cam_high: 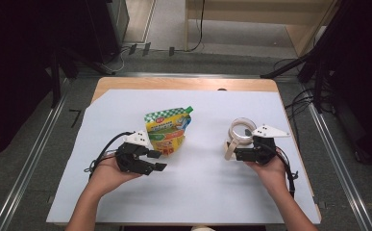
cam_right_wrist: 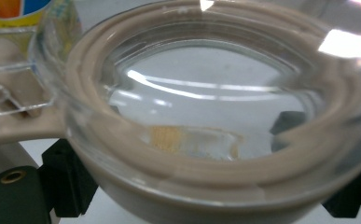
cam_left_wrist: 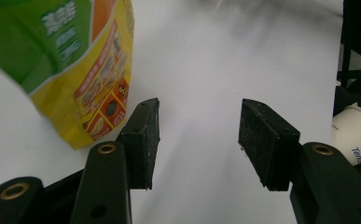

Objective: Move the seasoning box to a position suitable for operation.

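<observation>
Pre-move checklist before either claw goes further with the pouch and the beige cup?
1. Left claw has nothing between its pads: ok, jaws apart over bare sheet.
2. Pouch within the left claw's reach: ok, it lies just beyond that claw.
3. Right claw seated on the beige cup with clear lid: ok, jaws stand on both sides of its rim.
4. Grip firmness on the cup: cannot tell.
5. White sheet free between the hands: ok.
6. Cup contents: cannot tell, lid glare.

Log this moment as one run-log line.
left gripper: open, empty, beside pouch | right gripper: shut on lidded cup | surface: white table
</observation>
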A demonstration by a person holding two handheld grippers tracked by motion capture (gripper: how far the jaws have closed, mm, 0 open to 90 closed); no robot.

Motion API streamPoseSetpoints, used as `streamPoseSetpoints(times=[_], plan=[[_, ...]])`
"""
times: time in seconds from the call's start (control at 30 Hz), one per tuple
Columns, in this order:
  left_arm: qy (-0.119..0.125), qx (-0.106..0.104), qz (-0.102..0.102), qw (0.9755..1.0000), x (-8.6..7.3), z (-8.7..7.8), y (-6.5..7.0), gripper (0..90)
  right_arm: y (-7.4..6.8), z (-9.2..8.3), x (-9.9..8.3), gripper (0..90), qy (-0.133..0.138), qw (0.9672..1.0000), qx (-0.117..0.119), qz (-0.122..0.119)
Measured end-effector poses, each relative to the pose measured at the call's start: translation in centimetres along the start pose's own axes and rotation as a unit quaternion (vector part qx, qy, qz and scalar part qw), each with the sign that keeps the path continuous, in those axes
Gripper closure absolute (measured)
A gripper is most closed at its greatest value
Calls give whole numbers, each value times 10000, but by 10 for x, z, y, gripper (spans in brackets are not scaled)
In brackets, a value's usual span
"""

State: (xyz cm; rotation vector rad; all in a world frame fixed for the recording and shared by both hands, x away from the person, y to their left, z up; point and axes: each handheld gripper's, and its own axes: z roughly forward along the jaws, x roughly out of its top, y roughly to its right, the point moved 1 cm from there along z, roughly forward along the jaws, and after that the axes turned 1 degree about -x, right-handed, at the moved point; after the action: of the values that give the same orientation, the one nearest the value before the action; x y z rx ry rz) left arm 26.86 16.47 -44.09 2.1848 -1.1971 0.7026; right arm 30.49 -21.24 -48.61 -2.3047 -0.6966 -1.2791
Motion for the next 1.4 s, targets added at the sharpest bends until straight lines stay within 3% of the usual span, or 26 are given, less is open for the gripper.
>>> streamPoseSetpoints(times=[0.23, 0.7, 1.03, 1.1, 1.4], plan=[[77, -24, 84, 9999, 10, 8, 9, 487, -19, 0, -4, 122, -12, 9998, 165, -105], [-80, 96, 153, 9998, 22, 26, 22, 491, -50, 16, -15, 122, -219, 9978, 516, -361], [-23, 5, 178, 9998, 25, 32, 27, 481, -61, 21, -21, 122, -252, 9969, 561, -489], [-53, -3, 195, 9998, 26, 35, 28, 479, -62, 23, -24, 122, -194, 9967, 533, -589], [-75, -6, 278, 9996, 28, 42, 34, 475, -66, 21, -30, 119, -85, 9972, 424, -616]])
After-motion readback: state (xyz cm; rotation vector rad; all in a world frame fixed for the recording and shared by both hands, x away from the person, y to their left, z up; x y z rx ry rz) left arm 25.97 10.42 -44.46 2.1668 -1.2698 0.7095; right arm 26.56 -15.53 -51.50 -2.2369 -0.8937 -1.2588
